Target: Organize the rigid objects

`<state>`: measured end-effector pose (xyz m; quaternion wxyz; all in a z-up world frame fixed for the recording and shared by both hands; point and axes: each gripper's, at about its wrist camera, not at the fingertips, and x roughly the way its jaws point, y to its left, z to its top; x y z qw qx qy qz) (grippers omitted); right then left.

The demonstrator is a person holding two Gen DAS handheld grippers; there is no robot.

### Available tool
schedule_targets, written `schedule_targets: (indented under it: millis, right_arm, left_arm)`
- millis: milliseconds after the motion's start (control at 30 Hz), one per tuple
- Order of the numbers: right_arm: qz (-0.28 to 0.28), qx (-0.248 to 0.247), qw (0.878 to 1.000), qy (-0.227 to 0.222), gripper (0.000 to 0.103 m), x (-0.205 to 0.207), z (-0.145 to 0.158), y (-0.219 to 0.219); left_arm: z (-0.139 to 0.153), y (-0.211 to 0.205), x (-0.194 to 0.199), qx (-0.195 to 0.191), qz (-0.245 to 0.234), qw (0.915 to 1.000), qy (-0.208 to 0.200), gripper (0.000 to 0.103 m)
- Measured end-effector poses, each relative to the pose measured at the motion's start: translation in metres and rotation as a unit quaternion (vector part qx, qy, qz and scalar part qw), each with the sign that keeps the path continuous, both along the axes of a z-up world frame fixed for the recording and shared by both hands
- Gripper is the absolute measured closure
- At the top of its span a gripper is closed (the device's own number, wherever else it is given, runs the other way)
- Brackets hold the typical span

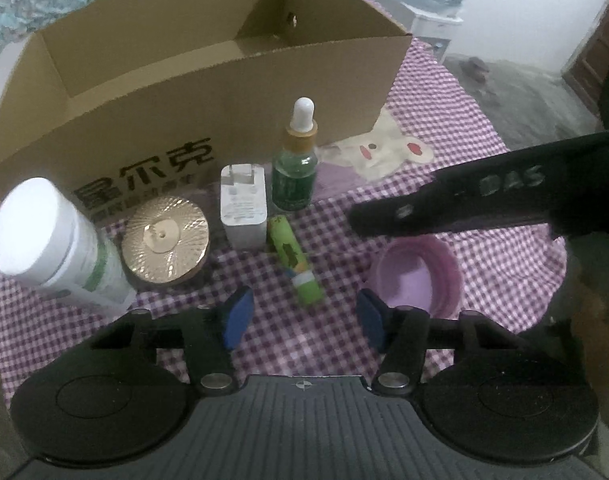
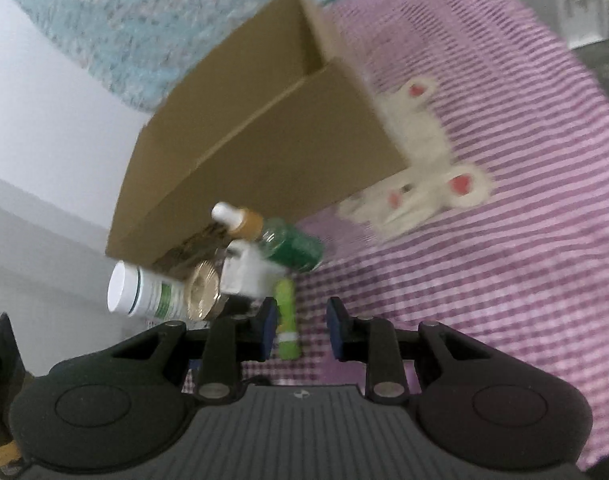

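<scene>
Purple-and-white checked cloth (image 1: 484,128) with a white rabbit print (image 1: 384,148) covers the table, and both pairs of jaws stand apart over it, empty. Between the blue pads of the left gripper (image 1: 304,318) lies only bare cloth; just ahead of them a green tube (image 1: 294,262) lies on its side, likely the handiest first pick since it sits squarely in line with the opening. To its right rests a purple bowl (image 1: 418,276), with the right gripper's black finger reaching across above it. The right gripper (image 2: 300,328) is tilted, its jaws parted too, and the same green tube (image 2: 286,320) shows just beside its left pad, though whether they touch is unclear through the blur. Farther out stand a white charger (image 1: 243,210), a green dropper bottle (image 1: 296,164), a gold-lidded jar (image 1: 165,238) and a white bottle (image 1: 48,240), lined up in front of the cardboard box (image 1: 152,120). That row close to the open box suggests the box is meant to receive them; nothing can be seen inside it yet.
</scene>
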<state>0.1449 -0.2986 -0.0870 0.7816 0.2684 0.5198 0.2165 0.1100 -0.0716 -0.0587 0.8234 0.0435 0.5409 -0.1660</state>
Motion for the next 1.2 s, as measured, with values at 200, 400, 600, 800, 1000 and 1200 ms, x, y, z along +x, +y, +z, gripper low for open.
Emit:
schedule_targets:
  millis: [200, 400, 600, 800, 1000, 1200]
  right_arm:
    - [0.039, -0.023, 0.999, 0.016, 0.074, 0.017, -0.013, 0.029]
    - [0.058, -0.034, 0.997, 0.024, 0.074, 0.024, -0.023, 0.037]
    - [0.059, -0.025, 0.998, 0.029, 0.084, 0.028, -0.030, 0.046]
    - [0.052, -0.011, 0.998, 0.031, 0.087, 0.015, -0.032, 0.049]
    - [0.039, 0.003, 0.999, 0.024, 0.087, -0.006, -0.019, 0.039]
    - [0.034, 0.011, 0.999, -0.001, 0.087, -0.033, 0.004, 0.033]
  left_arm:
    - [-0.014, -0.001, 0.013, -0.006, 0.004, 0.9998, 0.017, 0.058]
    - [-0.026, 0.000, 0.024, -0.010, 0.009, 0.9992, 0.038, 0.069]
    - [-0.027, -0.003, 0.027, -0.009, 0.013, 0.9991, 0.039, 0.083]
    - [-0.017, -0.004, 0.018, -0.004, 0.008, 0.9995, 0.031, 0.083]
    - [0.005, -0.002, -0.005, -0.005, 0.004, 0.9999, 0.015, 0.083]
    - [0.035, 0.001, -0.032, -0.008, -0.003, 0.9999, -0.012, 0.083]
